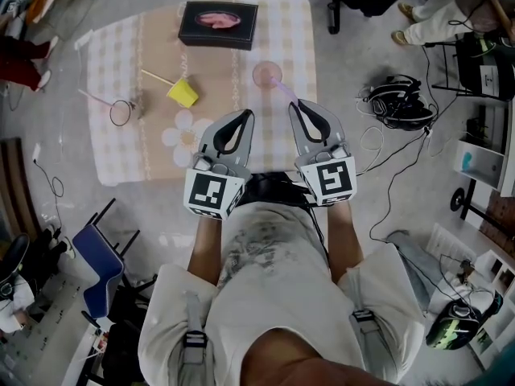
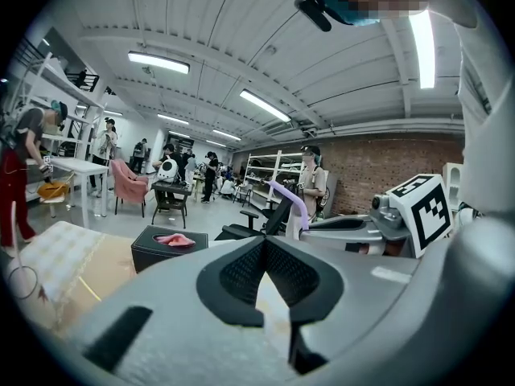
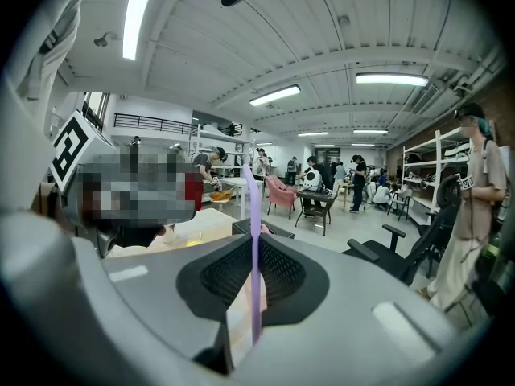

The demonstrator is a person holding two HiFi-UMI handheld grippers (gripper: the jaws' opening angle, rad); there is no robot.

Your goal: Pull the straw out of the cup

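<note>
Straw (image 3: 255,195) sits clamped in right gripper (image 3: 254,240); only head view shows cup (image 1: 259,71); left gripper (image 2: 264,241) closed, empty.

Far edge, middle: black rectangular box (image 1: 218,24) with something pink on top; it blocks the way in from that side.
Left half of the checked-cloth table (image 1: 113,51): yellow plastic cup (image 1: 183,92) on its side, clear round glass (image 1: 121,112) near the left edge; only a narrow lane of cloth between them.
Right of centre: pink-tinted clear cup (image 1: 266,73), with a lilac straw (image 1: 282,87) slanting from it to the right gripper (image 1: 297,103).
Near edge: left gripper (image 1: 244,116) beside the right one, a bare strip between them.
Far right corner, near left corner: bare cloth.
</note>
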